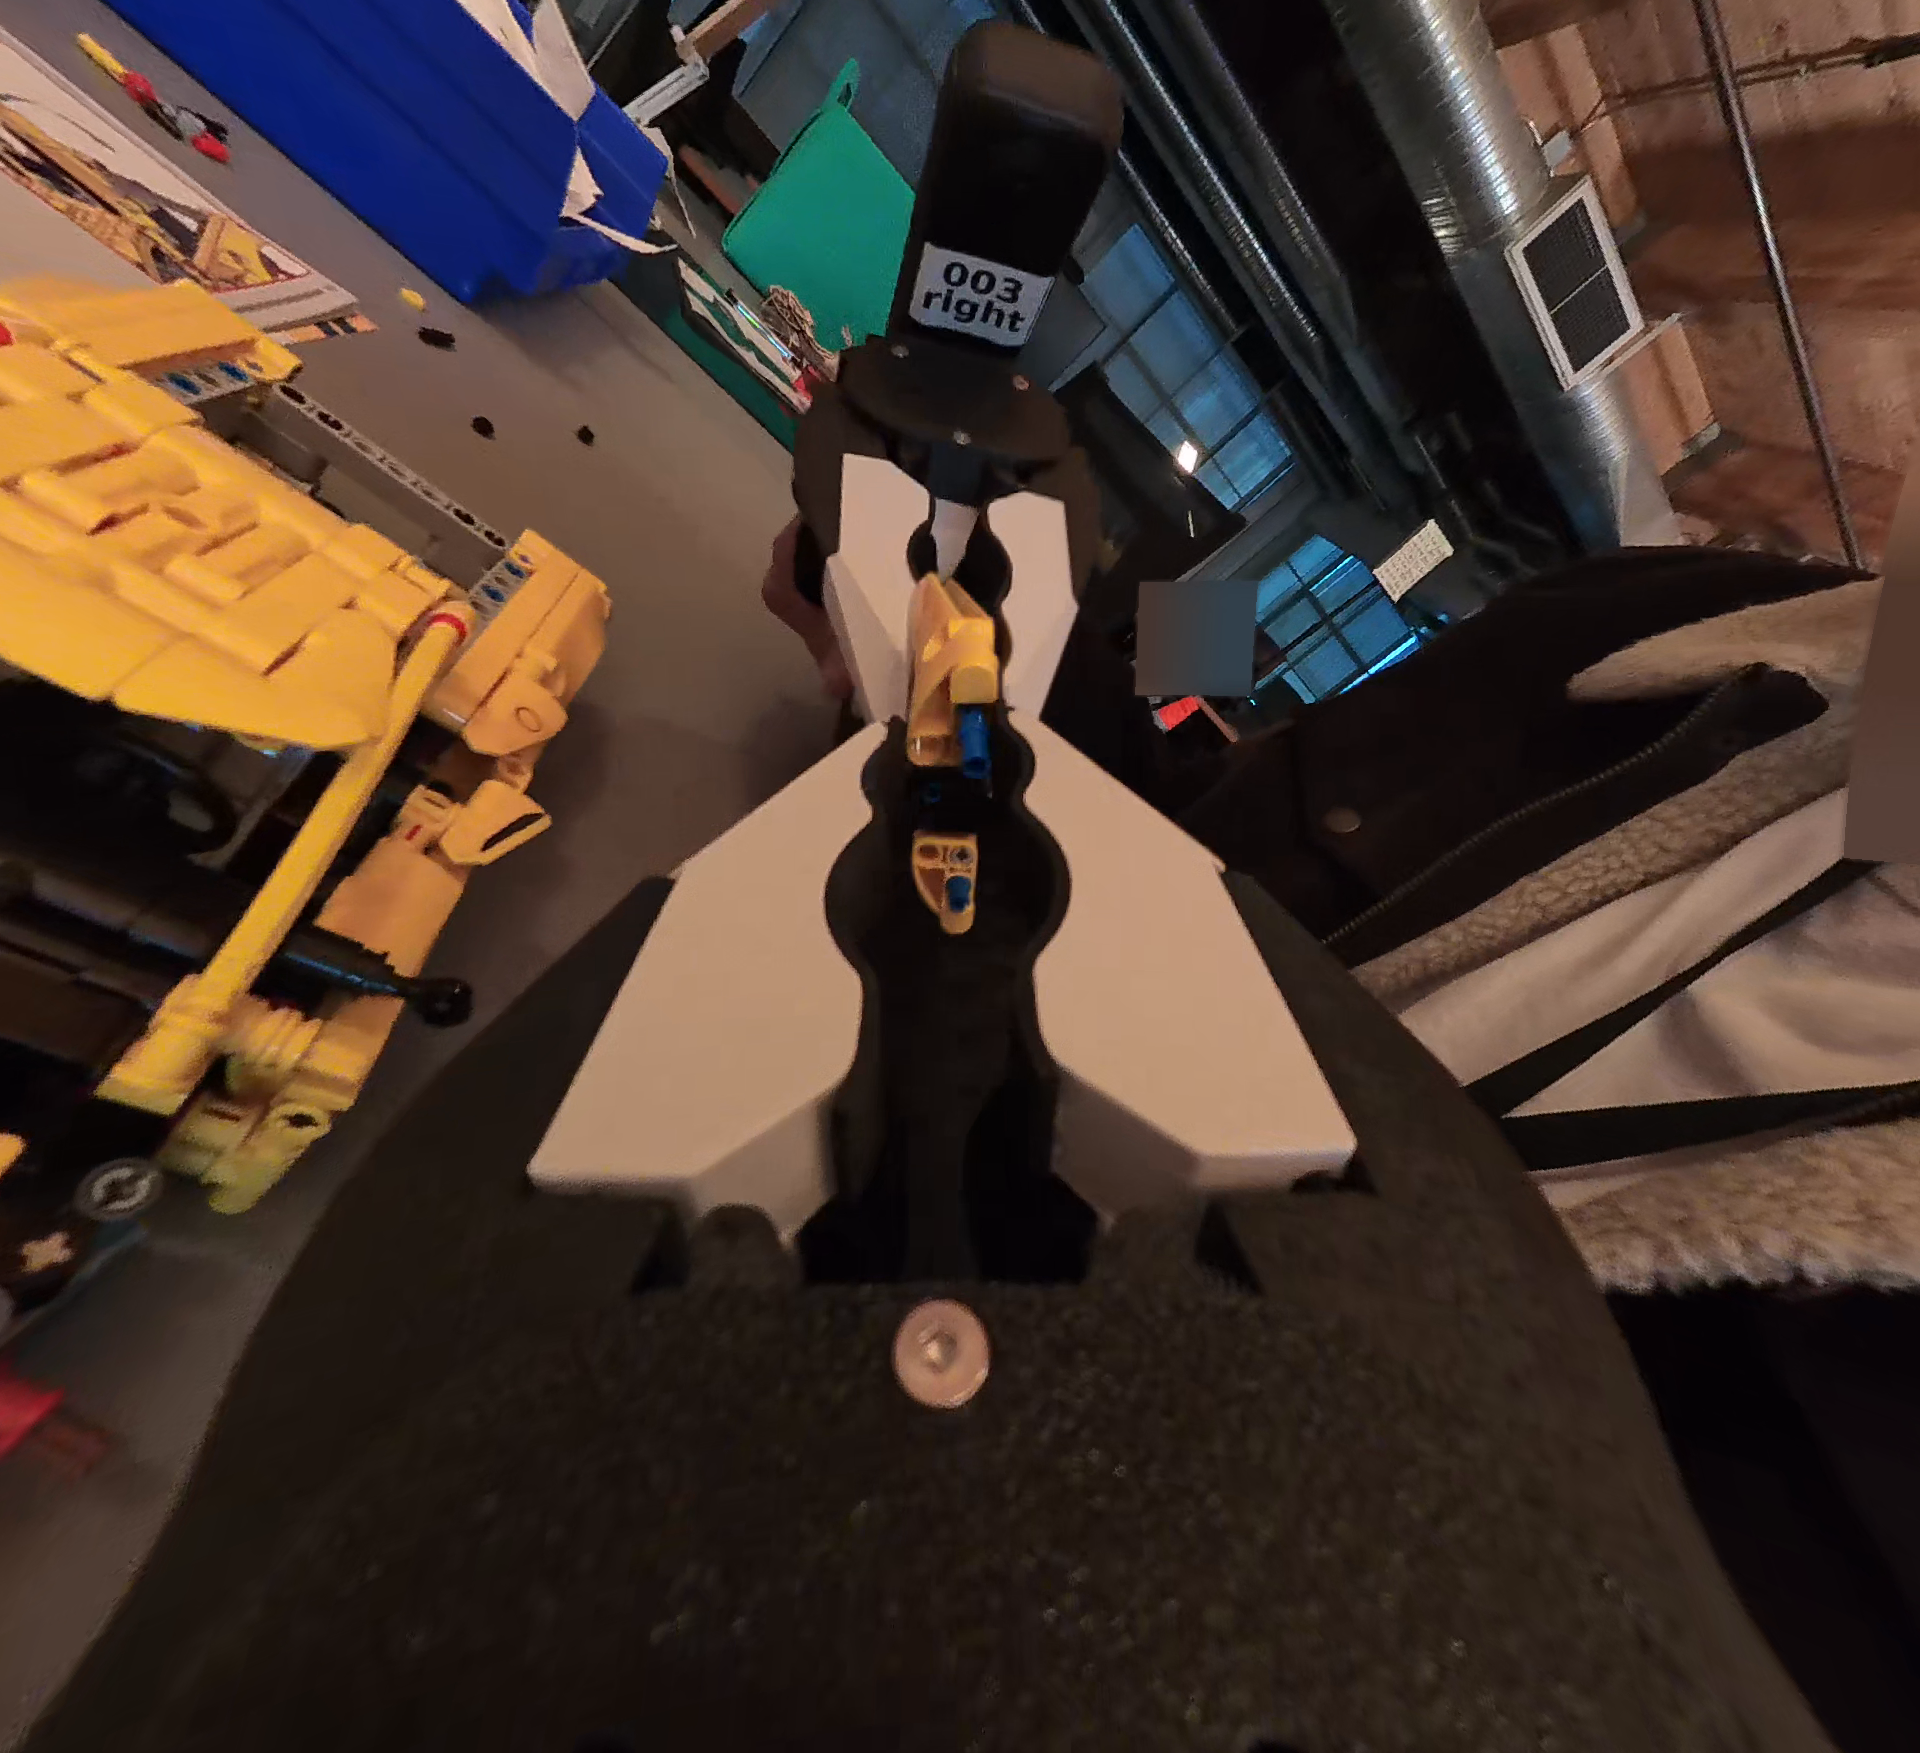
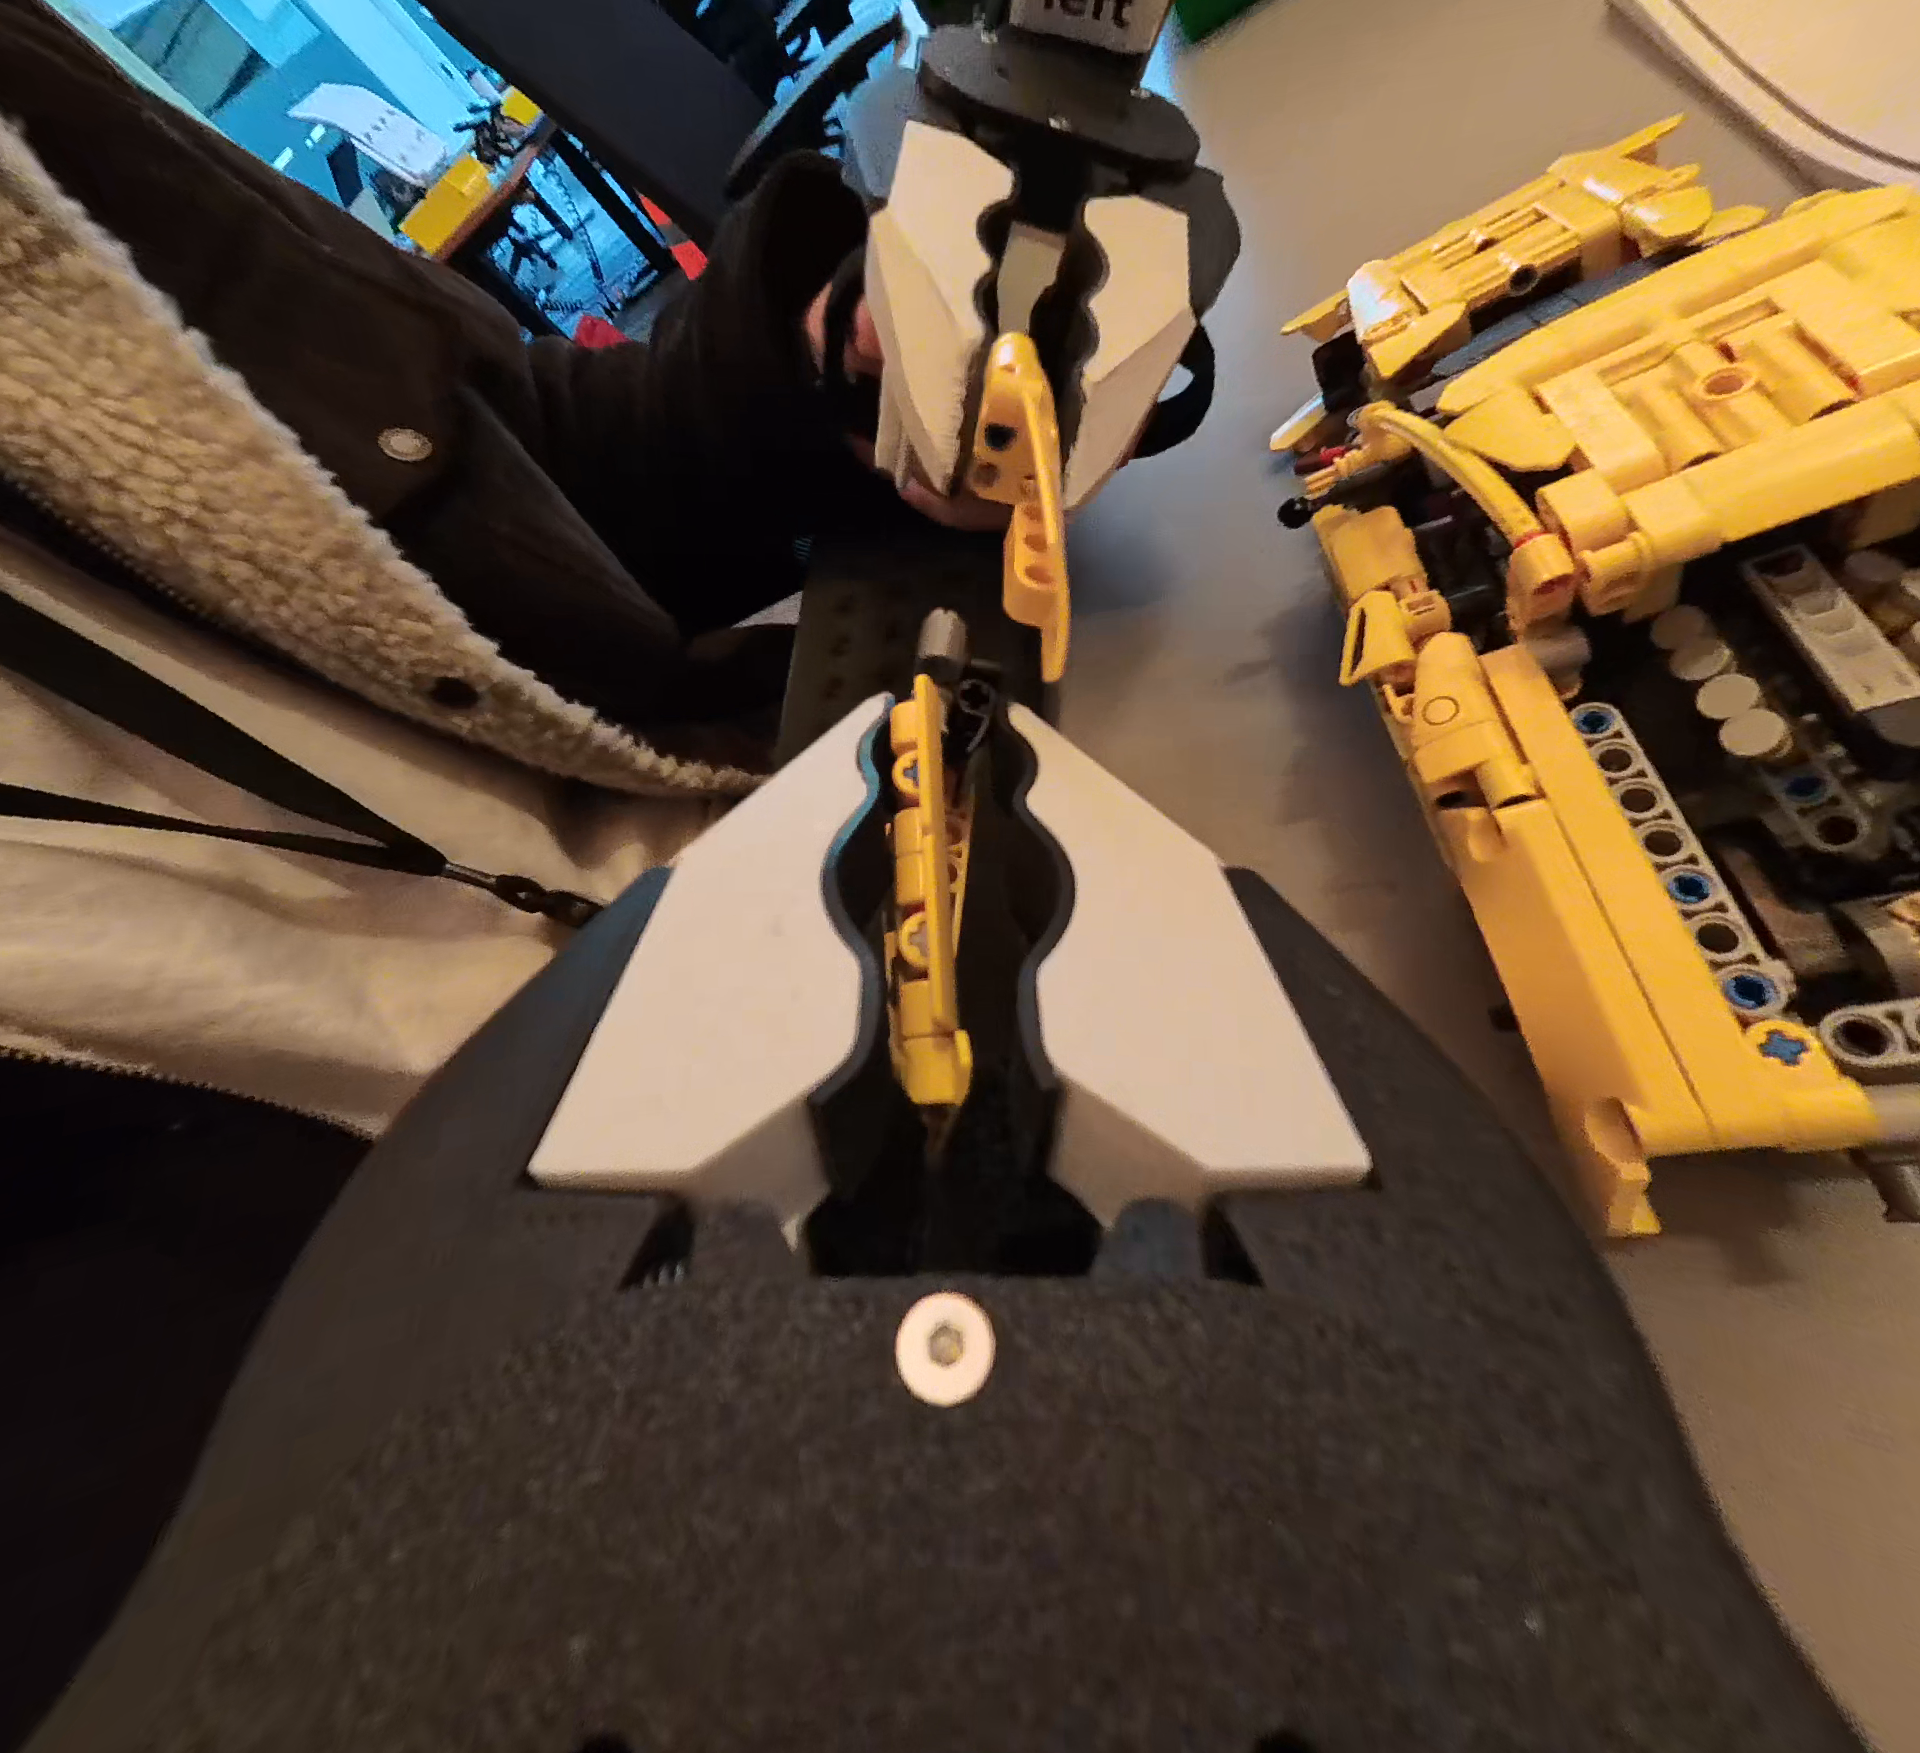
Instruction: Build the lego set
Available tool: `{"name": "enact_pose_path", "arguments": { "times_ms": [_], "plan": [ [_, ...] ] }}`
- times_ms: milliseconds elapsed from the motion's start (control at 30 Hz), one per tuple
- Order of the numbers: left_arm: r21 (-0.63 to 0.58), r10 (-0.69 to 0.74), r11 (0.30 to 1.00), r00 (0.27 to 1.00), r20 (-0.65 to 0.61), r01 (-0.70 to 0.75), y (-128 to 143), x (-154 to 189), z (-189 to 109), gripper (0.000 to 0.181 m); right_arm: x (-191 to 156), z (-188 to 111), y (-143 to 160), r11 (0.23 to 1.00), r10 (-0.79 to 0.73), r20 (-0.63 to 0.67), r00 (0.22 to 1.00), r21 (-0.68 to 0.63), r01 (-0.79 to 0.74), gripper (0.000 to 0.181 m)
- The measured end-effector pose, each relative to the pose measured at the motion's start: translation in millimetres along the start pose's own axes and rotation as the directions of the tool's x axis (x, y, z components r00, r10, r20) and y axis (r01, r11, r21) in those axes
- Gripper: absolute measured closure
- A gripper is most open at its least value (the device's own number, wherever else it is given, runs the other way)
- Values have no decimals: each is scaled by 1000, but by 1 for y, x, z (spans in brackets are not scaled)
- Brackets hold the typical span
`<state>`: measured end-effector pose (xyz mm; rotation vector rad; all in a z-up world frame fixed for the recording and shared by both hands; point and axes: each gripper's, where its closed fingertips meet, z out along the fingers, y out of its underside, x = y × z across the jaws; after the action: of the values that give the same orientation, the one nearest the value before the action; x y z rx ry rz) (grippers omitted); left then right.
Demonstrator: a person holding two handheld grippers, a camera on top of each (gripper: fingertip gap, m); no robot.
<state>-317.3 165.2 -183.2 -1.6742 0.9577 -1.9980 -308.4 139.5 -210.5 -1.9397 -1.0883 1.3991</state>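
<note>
Grippers face each other nose to nose above a grey table, each holding a small yellow Lego piece, which reads as two sub-parts being brought together in the air for joining.

In the left wrist view, the left gripper fills the lower centre of the frame. Its jaws are nearly closed on a small curved yellow panel with blue pins, gripped deep between the pads. Just above it at centre frame, the right gripper points back at the camera, clamped on a yellow sub-assembly whose blue pin sticks out toward the left piece. The two pieces appear very near, though whether they touch cannot be told.

In the right wrist view, that sub-assembly runs lengthwise between the narrow jaws at centre frame, probably so its end stays free for mating. The curved panel hangs down from the opposite gripper in the upper centre, its pinholes exposed.

The large, partly built yellow Lego vehicle rests on the table at the right of this view, well apart from both grippers. A printed booklet lies in the upper left of the left wrist view, beside blue bins.
</note>
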Motion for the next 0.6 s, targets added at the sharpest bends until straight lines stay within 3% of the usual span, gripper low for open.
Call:
{"name": "enact_pose_path", "arguments": {
  "times_ms": [133,200,333,600],
  "plan": [
    [7,-6,1000,1000,-17,6,0,2,0,166,-4,0,2,995,93,91,991,32,-96,166],
    [-11,4,1000,1000,11,-4,3,-2,1,166,3,3,11,994,113,60,992,2,-113,166],
    [-62,62,997,991,119,-55,10,-16,2,166,36,5,46,976,-93,-182,979,-213,53,165],
    [-153,156,981,961,229,-123,21,-30,2,166,39,6,50,918,-350,-193,917,-268,294,164]
  ]
}}
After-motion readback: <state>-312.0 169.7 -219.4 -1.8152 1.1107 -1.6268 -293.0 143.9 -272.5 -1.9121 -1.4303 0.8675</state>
